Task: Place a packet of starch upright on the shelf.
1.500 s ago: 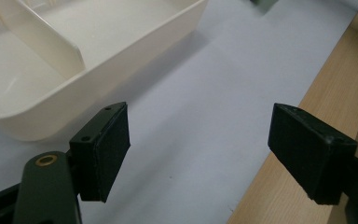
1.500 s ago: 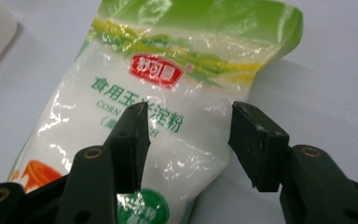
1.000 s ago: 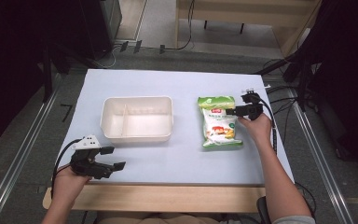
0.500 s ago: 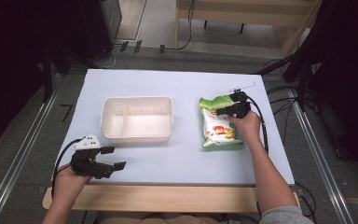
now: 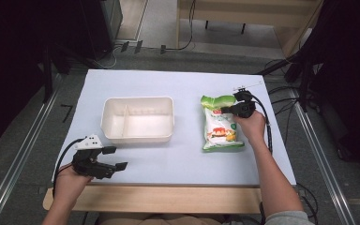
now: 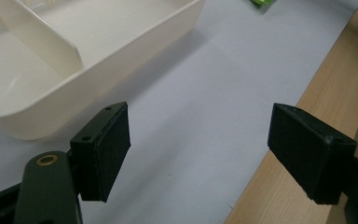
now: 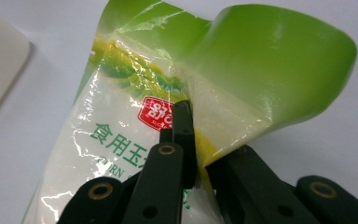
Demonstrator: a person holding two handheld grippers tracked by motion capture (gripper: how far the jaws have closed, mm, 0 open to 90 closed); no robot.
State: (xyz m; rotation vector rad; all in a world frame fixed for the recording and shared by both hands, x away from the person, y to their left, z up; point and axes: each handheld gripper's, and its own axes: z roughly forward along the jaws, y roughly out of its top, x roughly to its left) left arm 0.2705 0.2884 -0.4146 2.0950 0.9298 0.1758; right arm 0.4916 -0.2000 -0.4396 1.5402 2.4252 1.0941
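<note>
A green and white snack bag (image 5: 219,123) lies flat on the right half of the white table. My right gripper (image 5: 228,110) has just been closing and is shut on the bag's right edge near the top. In the right gripper view the black jaws pinch a fold of the bag (image 7: 242,93), whose green top corner curls up. A cream divided container (image 5: 138,118) stands left of the middle. My left gripper (image 5: 115,158) rests near the front left edge, open, with nothing between its pads (image 6: 105,149). The container (image 6: 79,51) lies just beyond them.
The wooden front edge of the table (image 5: 168,197) runs under both forearms. Cables (image 5: 281,89) lie beside the table at the right. Bare white surface separates the container from the bag.
My right gripper slid left onto the bag's upper right edge and closed on it. The left gripper stayed where it was.
</note>
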